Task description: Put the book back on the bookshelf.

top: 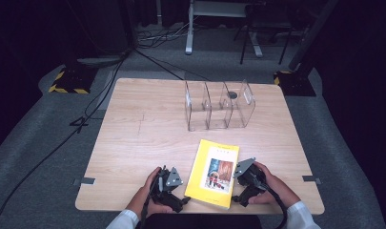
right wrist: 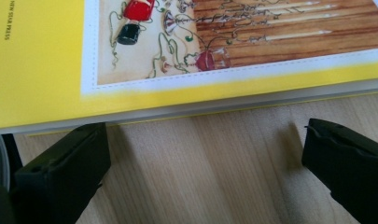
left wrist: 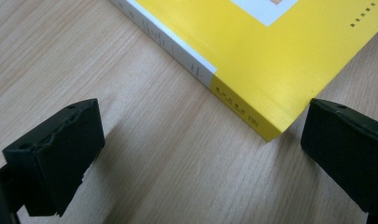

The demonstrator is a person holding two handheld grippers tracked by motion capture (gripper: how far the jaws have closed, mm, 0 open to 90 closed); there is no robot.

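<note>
Both tongs stand open with nothing between the jaws. The left gripper point(top: 183, 199) sits low at the near left corner of the yellow book point(top: 214, 172), its jaws spread wide on either side of that corner, one jaw just beside the book's short edge. The right gripper point(top: 237, 195) waits along the book's right side, jaws parted over bare wood, the page edge just ahead of them.

The book lies flat, cover up, on the near part of the table point(top: 133, 138), a little slanted, between the two hands. Farther back stands a clear plastic rack point(top: 219, 106) with upright slots, well apart from the book.

To get hold of the book cleanly, I'd judge one jaw has to slip under an edge while the other comes down on the cover; the corner by the left gripper looks the easier place to start. Going in flat against the wood and closing slowly should keep the book from skating away.

The spine lettering is too small to read, the picture on the cover is cut off in the right gripper view, and the rack's slots look empty, though the clear plastic makes that hard to judge
</note>
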